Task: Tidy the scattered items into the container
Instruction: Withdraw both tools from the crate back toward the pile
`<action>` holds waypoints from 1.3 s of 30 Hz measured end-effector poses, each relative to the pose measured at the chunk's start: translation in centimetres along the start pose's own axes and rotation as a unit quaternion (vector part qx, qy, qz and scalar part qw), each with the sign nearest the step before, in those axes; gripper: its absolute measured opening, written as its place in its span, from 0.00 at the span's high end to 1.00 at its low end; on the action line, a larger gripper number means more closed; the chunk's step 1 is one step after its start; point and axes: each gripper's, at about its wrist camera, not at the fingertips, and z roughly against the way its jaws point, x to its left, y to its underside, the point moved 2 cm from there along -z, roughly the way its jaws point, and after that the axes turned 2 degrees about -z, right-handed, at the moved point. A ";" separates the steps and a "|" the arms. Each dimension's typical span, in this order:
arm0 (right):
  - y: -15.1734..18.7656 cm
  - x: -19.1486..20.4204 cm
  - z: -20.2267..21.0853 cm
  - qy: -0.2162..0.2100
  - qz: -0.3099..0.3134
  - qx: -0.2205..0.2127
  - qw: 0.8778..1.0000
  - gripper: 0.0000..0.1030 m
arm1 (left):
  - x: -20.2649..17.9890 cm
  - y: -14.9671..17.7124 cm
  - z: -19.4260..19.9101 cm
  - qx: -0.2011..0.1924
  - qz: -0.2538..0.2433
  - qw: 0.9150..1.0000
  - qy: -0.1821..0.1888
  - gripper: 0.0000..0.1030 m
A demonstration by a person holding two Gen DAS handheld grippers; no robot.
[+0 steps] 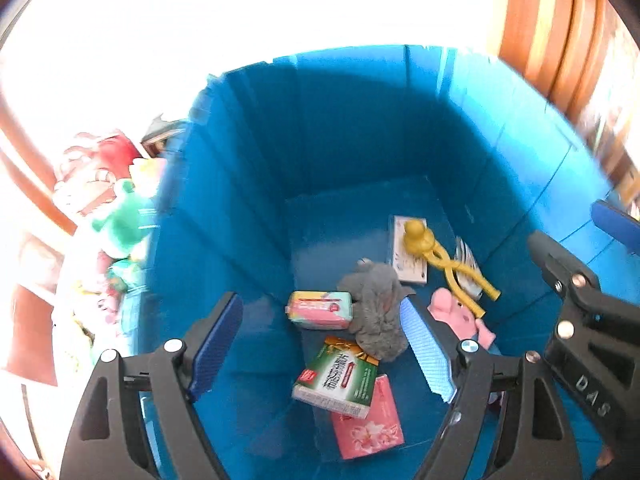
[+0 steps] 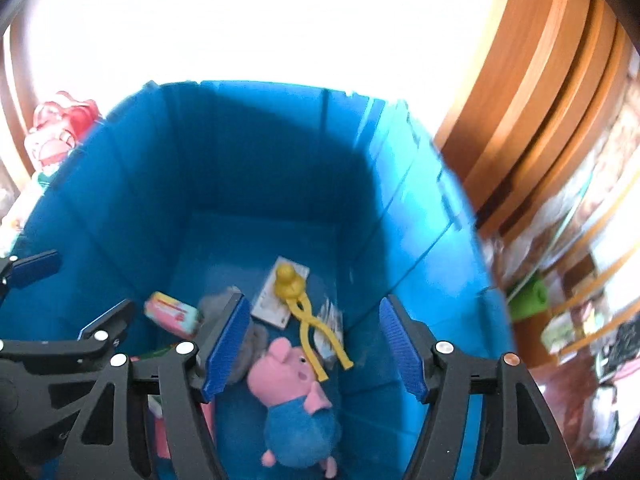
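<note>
The left gripper (image 1: 324,340) hung over the blue container (image 1: 360,120) with its jaws spread wide and nothing between the pads. The right gripper (image 2: 314,344) was likewise spread apart and empty, above the pink pig plush (image 2: 294,396) lying on the floor of the container (image 2: 160,180).

Much was hard to read: the surroundings beyond the far rim were blown out to white, the shelves (image 2: 580,280) at the right were streaked with blur, and a heap of toys (image 1: 108,216) outside the left wall was only a smear of red, green and pink. The pig's legs ran out of the bottom of the right view, and the grey plush (image 1: 378,308) was largely hidden behind the right gripper's finger there.

The container's walls rose steeply on all sides, leaving the far half of its floor bare.

Inside lay a pink tissue pack (image 1: 320,309), a green box (image 1: 336,380) resting on a pink packet (image 1: 370,428), and a yellow duck tong (image 1: 440,260) across a white card (image 1: 406,260) and a crinkled wrapper (image 1: 468,264).
</note>
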 end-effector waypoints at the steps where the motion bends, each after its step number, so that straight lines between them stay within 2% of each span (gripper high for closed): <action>1: -0.2 0.4 1.3 0.002 0.002 -0.010 1.000 0.33 | 0.6 0.2 1.1 -0.009 0.005 1.000 -0.004 0.21; 3: -0.5 1.2 3.7 0.001 0.001 -0.026 1.000 0.30 | 2.1 0.7 3.3 -0.026 0.017 0.999 -0.005 0.21; 7: -0.6 3.7 8.3 0.006 0.000 -0.062 0.998 0.30 | 5.8 2.4 7.4 -0.063 0.027 0.998 -0.007 0.21; 10: -0.2 6.8 11.7 -0.003 0.001 -0.087 0.996 0.30 | 9.5 4.7 10.2 -0.090 0.033 0.995 -0.014 0.21; 14: 1.1 12.2 15.8 -0.017 -0.001 -0.116 0.993 0.30 | 15.5 9.3 13.0 -0.114 0.038 0.993 -0.024 0.21; 18: 3.4 18.2 18.9 -0.042 -0.006 -0.138 0.989 0.29 | 22.1 15.3 14.2 -0.124 0.050 0.991 -0.029 0.21; 25: 9.5 29.3 20.8 -0.091 0.005 -0.148 0.985 0.29 | 31.5 25.0 13.0 -0.133 0.071 0.987 -0.056 0.21; 29: 13.0 34.7 20.5 -0.128 0.024 -0.140 0.982 0.29 | 35.2 29.5 11.1 -0.131 0.092 0.986 -0.052 0.21; 34: 16.5 39.2 17.4 -0.148 0.033 -0.126 0.980 0.29 | 37.0 33.6 7.0 -0.119 0.123 0.985 -0.029 0.21; 39: 19.2 41.2 12.4 -0.153 0.030 -0.090 0.984 0.29 | 36.1 35.5 1.2 -0.084 0.135 0.987 -0.015 0.21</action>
